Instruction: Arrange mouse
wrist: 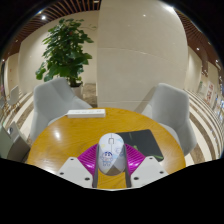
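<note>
A white mouse (110, 148) sits between my fingers over the round wooden table (60, 140). My gripper (110, 160) is shut on it. The magenta pads (88, 157) press against its left and right sides. The mouse's front end points away from me and its rear end lies low between the fingers. A black mouse mat (146, 141) lies on the table just to the right of the mouse, partly behind the right finger.
A flat white object (85, 112) lies at the table's far side. Two grey chairs (55, 100) (168, 104) stand behind the table. A potted plant (66, 50) stands at the back left, and a wide white column (135, 50) rises behind.
</note>
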A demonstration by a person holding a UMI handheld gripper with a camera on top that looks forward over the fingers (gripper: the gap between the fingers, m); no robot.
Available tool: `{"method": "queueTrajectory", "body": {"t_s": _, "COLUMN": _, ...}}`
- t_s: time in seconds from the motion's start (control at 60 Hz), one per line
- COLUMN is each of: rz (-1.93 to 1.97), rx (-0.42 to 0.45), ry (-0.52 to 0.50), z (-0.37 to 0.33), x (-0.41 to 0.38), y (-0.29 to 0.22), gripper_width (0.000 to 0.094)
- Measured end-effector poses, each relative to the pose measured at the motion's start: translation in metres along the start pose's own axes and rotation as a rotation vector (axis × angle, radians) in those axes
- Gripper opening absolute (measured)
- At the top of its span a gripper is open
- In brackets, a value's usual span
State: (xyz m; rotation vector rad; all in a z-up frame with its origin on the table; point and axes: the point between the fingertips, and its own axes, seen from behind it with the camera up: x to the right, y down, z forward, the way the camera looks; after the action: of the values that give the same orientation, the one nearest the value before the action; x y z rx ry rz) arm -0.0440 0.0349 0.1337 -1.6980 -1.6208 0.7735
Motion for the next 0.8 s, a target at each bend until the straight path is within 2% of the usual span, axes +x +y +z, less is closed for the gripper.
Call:
{"method": "queueTrajectory", "body": {"t_s": 0.117, "rz": 0.012, "rx": -0.035, "ry": 0.023, "z": 0.069, "x": 0.052, "y": 0.0, "gripper_width": 0.0384}}
{"method": "queueTrajectory", "body": {"t_s": 0.267, "rz": 0.034, "rx": -0.119, "ry": 0.029, "z": 0.137, "x": 0.098, "y": 0.03, "gripper_width": 0.0385}}
{"method": "queueTrajectory", "body": {"t_s": 0.5, "rz": 0.055, "rx": -0.175, "ry": -0.036, "z": 0.175, "x": 0.104, "y": 0.064, "gripper_width": 0.0419}}
{"method": "queueTrajectory", "body": {"t_s": 0.617, "rz": 0.064, "rx": -0.165, "ry": -0.061, "z": 0.177, "x": 0.1, "y": 0.066, "gripper_width": 0.0539}}
{"method": "queueTrajectory", "body": {"t_s": 0.7, "rz": 0.077, "rx": -0.167, "ry": -0.099, "z": 0.169, "x": 0.092, "y": 0.067, "gripper_width": 0.089}}
{"method": "queueTrajectory", "body": {"t_s": 0.733, "rz": 0.077, "rx": -0.172, "ry": -0.104, "z": 0.163, "x": 0.091, "y": 0.067, "gripper_width": 0.085}}
{"method": "queueTrajectory", "body": {"t_s": 0.8, "rz": 0.065, "rx": -0.166, "ry": -0.082, "z": 0.145, "x": 0.096, "y": 0.064, "gripper_width": 0.0862}}
